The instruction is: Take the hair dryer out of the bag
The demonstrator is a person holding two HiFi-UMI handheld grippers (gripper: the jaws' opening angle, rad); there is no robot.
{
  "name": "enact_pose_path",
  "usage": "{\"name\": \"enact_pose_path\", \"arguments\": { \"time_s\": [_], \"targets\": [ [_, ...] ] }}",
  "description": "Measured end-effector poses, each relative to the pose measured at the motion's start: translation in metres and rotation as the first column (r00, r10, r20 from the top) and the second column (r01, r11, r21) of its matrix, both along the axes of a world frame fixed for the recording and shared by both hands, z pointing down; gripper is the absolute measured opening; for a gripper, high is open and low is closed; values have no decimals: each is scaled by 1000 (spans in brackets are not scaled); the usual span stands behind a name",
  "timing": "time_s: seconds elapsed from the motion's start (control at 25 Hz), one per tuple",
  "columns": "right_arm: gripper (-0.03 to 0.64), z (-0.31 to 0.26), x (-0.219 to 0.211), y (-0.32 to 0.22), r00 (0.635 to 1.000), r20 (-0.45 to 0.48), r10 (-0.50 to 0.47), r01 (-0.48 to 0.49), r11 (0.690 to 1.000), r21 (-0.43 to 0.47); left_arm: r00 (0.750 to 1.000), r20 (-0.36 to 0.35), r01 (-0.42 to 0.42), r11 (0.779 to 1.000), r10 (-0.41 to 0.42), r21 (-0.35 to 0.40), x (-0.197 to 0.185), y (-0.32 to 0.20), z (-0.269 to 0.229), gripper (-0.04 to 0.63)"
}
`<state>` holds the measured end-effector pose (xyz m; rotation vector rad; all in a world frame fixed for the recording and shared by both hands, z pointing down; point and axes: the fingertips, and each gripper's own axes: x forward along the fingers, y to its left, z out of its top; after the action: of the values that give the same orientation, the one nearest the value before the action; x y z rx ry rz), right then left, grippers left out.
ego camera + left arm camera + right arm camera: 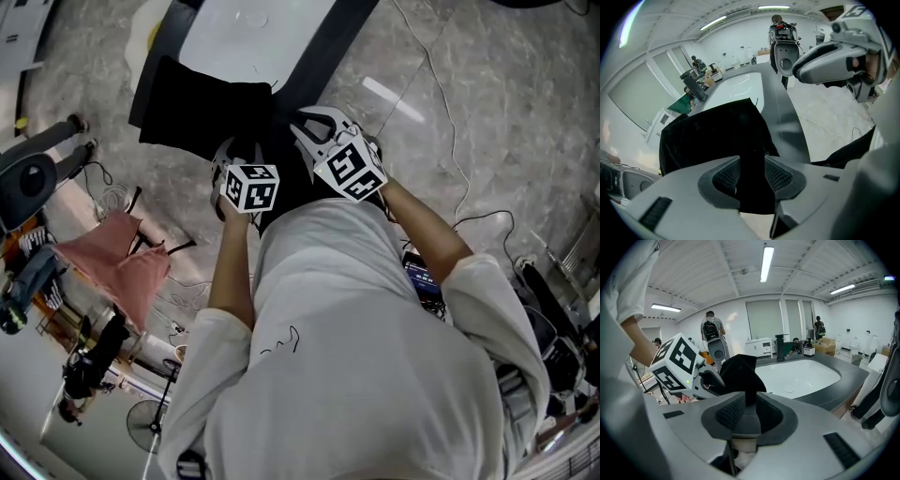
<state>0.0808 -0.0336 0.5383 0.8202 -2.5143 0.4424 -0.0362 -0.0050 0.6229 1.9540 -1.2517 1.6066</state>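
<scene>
Bag: the black bag (202, 112) (717, 136) (740, 371) lay slumped on the white table (234, 28) (740, 86) (801, 376).
Left tongs: my left gripper (236, 159) (752, 171) hung at the bag's near edge, tipped steeply down. Its jaws stood wide. The bag's dark cloth showed through the gap, and the pads pressed on nothing that I could see.
Right tongs: my right gripper (311, 124) (749, 404) was also at the bag's near edge, just right of the left one. Its jaws were narrow, pinched on a fold of the bag that stood up between the pads.
Hair dryer: it showed in no view, and I could not tell whether it sat inside the bag.
Table rim: a dark band ran past the bag's right side.
</scene>
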Motion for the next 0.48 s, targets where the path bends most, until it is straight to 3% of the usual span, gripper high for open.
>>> {"name": "enact_pose_path", "arguments": {
  "time_s": [0.04, 0.16, 0.48],
  "targets": [
    [71, 1, -3, 0, 1000, 0, -4, 4, 1000, -3, 1000, 0, 3, 1000, -3, 4, -2, -1, 0, 166],
    [71, 3, -11, 3, 1000, -1, -17, 17, 1000, -15, 999, -26, 40, 999, -39, 37, -7, -5, -6, 34],
    [71, 7, -30, 5, 998, -7, -55, 55, 998, -27, 968, -158, 210, 974, -196, 80, -39, -22, -28, 29]
  ]
}}
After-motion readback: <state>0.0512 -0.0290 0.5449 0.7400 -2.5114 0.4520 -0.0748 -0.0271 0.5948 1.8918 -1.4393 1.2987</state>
